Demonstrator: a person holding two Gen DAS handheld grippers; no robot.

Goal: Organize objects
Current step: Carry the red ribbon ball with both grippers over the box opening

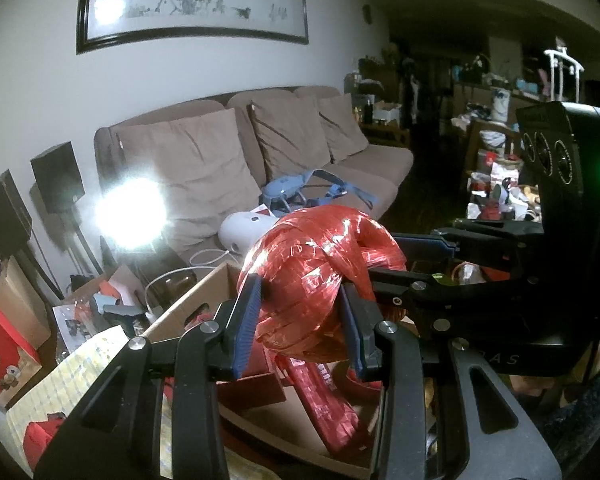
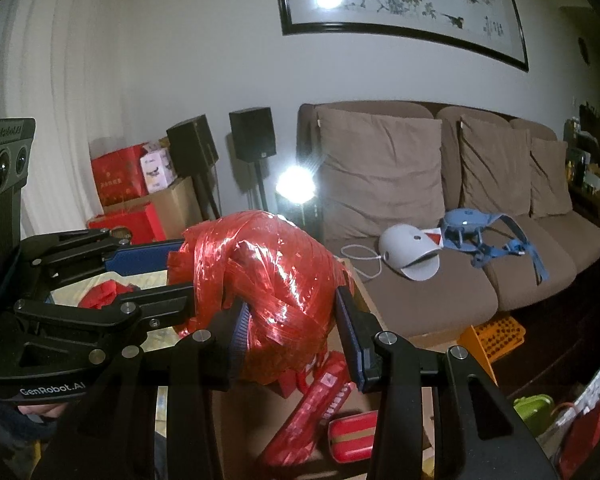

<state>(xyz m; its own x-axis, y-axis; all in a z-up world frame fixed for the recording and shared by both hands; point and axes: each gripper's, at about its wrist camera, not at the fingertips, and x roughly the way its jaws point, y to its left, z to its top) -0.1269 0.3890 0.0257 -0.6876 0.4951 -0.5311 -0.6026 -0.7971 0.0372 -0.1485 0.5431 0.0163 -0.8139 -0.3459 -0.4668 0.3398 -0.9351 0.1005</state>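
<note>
Red shiny ribbon ball (image 1: 320, 276) hangs above the cardboard box (image 1: 204, 292). Left gripper (image 1: 300, 320) and right gripper (image 2: 292, 332) each clamp it, jaws partly closed.

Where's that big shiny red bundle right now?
The red bundle is held up between both grippers, the left gripper and the right gripper each clamped on it, above an open cardboard box, in front of the brown sofa.

Dim room; a harsh lamp (image 1: 130, 210) beside the sofa (image 1: 260, 152) blooms into glare and mirrors in the framed painting (image 1: 192, 0) above. Far room sinks dark; fisheye edges bend and vignette.
</note>
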